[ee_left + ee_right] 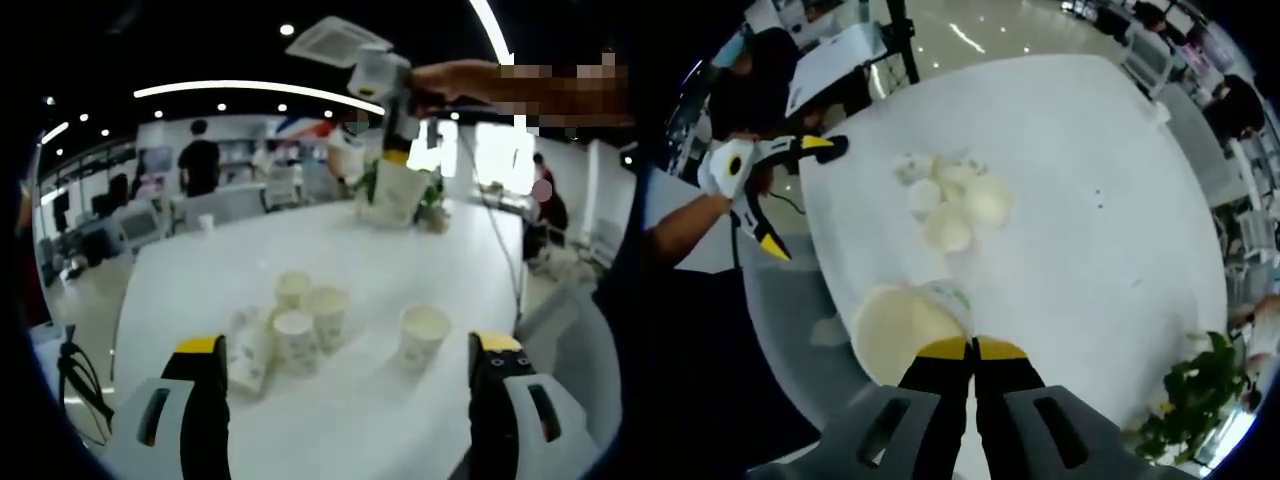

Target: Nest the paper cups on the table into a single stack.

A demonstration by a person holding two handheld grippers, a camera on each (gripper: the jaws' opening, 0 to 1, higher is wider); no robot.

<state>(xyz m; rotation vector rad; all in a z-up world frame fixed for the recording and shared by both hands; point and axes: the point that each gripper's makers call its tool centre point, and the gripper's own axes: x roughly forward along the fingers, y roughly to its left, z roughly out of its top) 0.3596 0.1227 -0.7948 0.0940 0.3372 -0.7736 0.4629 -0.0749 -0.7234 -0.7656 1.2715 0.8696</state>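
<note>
The white table (1110,200) spans most of the right gripper view. A cluster of paper cups (300,325) sits mid-frame in the left gripper view; their green print is too blurred to read. The left gripper (345,375) gapes wide, holding nothing. The right gripper (973,347) pinches one cup (902,325) at bottom centre; its base is hidden.
</note>
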